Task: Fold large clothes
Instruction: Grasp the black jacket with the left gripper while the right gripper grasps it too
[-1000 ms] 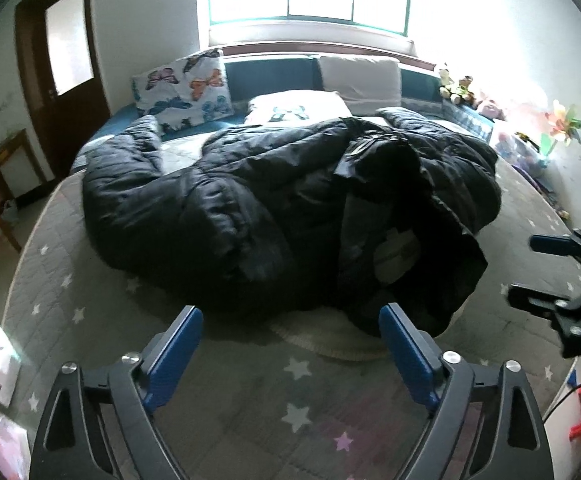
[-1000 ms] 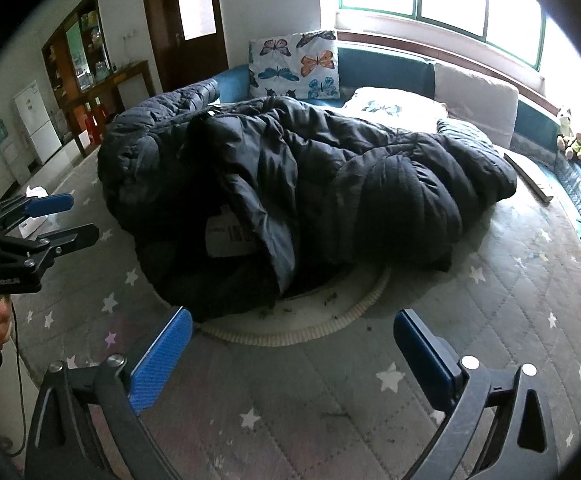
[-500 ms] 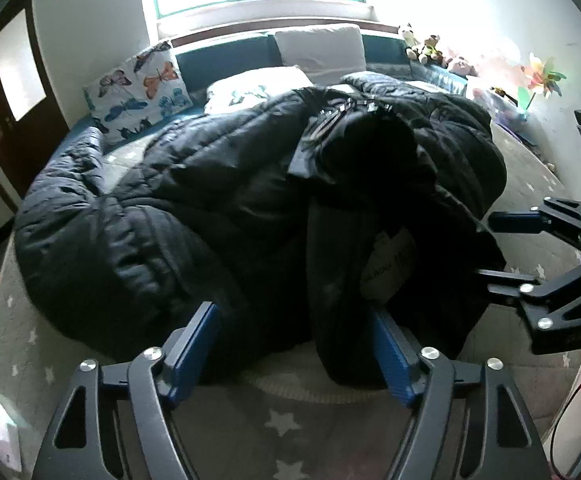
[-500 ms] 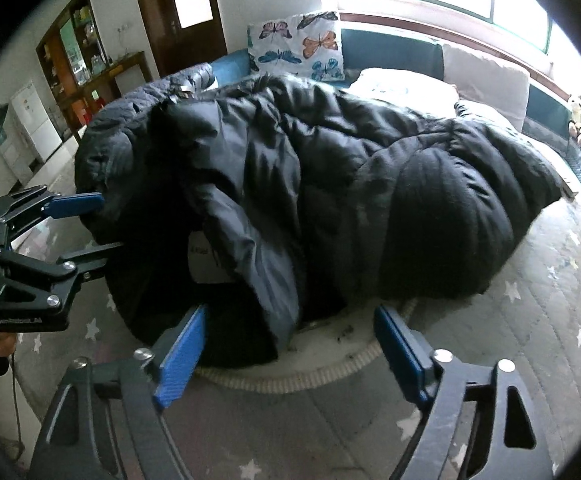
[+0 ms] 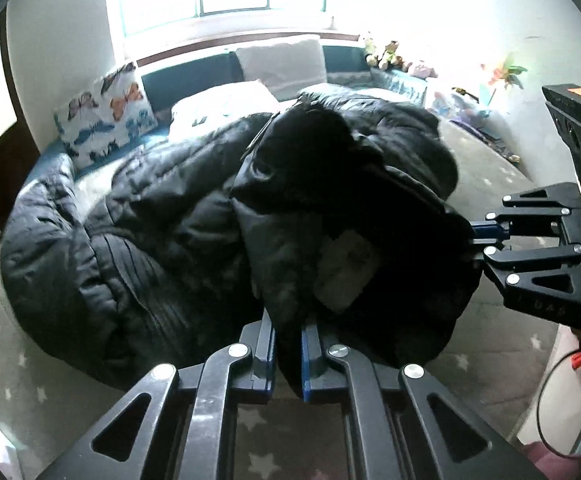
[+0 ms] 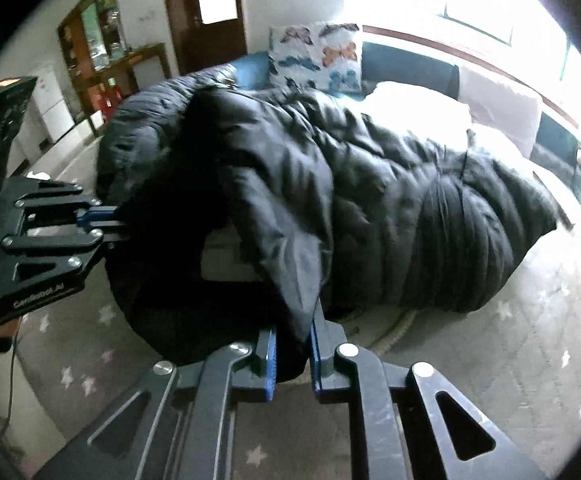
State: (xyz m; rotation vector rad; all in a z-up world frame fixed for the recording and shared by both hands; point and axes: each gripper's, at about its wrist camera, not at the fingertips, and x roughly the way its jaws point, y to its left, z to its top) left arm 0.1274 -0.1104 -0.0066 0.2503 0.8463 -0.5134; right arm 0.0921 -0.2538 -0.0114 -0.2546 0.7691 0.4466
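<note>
**Both grippers clamped on the black puffer coat**

Over on the far left, a butterfly-print cushion [image 5: 108, 118] leans against the dark blue backrest [image 5: 188, 76] under the bright window. In front of it the black puffer coat [image 5: 162, 232] sprawls in a heap across the grey star-patterned quilted mat [image 5: 30, 380], one sleeve trailing off to the left. Centre stage now: the left gripper [image 5: 288, 354] has its blue-padded jaws pressed together on a hanging fold of the coat's near edge, fabric bunched tight between them. Just above that pinch, a white label [image 5: 346, 274] shows on the dark lining. Moving right, the right gripper [image 5: 476, 238] comes in from the side, its jaws squeezed onto the coat's edge too. Its own camera confirms it: the right gripper [image 6: 293, 356] pinches a pointed flap of coat between the pads, with the left gripper [image 6: 110, 222] biting the fabric at the left of that view. Soft toys [image 5: 386, 54] sit far right by the window.
</note>
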